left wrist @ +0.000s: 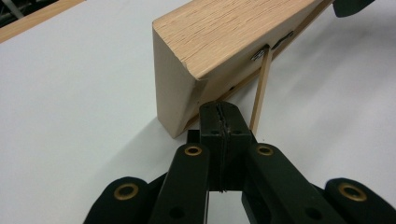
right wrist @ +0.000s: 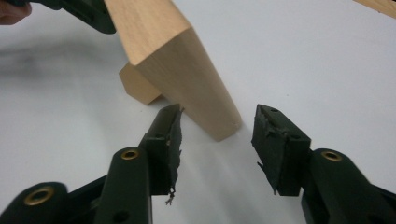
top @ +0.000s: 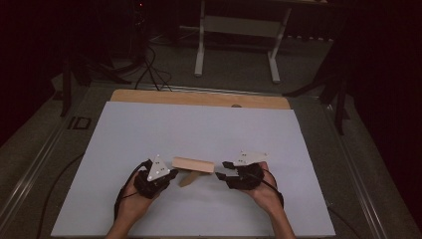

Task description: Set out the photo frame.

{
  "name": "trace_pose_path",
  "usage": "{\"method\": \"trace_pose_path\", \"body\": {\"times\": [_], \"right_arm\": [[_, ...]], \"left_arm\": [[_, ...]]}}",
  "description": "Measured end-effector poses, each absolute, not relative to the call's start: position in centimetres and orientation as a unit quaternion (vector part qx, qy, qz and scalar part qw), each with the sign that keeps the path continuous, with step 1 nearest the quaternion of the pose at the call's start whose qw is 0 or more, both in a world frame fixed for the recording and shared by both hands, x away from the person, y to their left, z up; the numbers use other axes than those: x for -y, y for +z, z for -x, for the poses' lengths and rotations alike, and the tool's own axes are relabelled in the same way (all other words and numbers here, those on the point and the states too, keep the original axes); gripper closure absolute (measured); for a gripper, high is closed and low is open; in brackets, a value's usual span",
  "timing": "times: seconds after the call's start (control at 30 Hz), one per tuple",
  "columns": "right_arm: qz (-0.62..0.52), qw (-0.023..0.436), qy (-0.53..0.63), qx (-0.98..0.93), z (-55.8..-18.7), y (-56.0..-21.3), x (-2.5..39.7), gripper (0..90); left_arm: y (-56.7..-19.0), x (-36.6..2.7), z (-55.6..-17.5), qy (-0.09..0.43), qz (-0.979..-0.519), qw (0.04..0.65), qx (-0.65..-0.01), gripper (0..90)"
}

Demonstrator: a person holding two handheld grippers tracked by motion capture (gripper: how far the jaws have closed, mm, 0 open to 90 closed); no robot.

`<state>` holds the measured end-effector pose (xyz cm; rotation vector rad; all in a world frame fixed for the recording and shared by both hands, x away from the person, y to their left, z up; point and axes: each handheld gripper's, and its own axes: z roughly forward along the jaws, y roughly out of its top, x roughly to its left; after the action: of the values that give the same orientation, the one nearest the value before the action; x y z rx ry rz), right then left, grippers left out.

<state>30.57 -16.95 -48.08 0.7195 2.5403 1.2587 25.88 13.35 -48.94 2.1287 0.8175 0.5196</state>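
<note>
Wooden block (top: 193,165) near desk (top: 149,124) front edge, long axis parallel to it, between both grippers; left gripper (left wrist: 219,122) clenched on nothing just beside left end; right gripper (right wrist: 217,140) released, jaws straddling right end; right nearer to grasp.

The left gripper (left wrist: 220,122), its two black jaws pressed together, sits just beside the near end of a pale oak-grained wooden block (left wrist: 215,46). A thin wooden strut (left wrist: 260,88) slants from the block's underside down to the white table surface (left wrist: 74,130).

Wooden frame (left wrist: 224,42) far end cut by left gripper view's top edge; stand's (top: 188,178) hinge too small.
</note>
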Motion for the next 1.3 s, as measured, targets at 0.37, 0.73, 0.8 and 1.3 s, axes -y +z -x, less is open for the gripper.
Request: {"method": "trace_pose_path", "body": {"times": [0.37, 0.73, 0.8, 1.3], "right_arm": [[-0.294, 0.145, 0.433, -0.84, -31.0, -48.3, 17.5, 77.5], [-0.32, 0.147, 0.444, -0.824, -31.7, -49.2, 15.5, 90.0], [-0.32, 0.144, 0.444, -0.825, -31.9, -49.3, 15.1, 90.0], [-0.318, 0.13, 0.454, -0.822, -32.8, -49.4, 13.7, 89.9]], "left_arm": [[-48.7, -13.1, -25.9, 0.212, -0.832, 0.395, -0.326, 89.6], [-48.7, -12.6, -25.9, 0.212, -0.834, 0.394, -0.323, 89.6], [-48.8, -12.5, -26.0, 0.211, -0.835, 0.394, -0.322, 89.6], [-48.8, -12.0, -26.4, 0.206, -0.836, 0.397, -0.318, 89.6]]}}
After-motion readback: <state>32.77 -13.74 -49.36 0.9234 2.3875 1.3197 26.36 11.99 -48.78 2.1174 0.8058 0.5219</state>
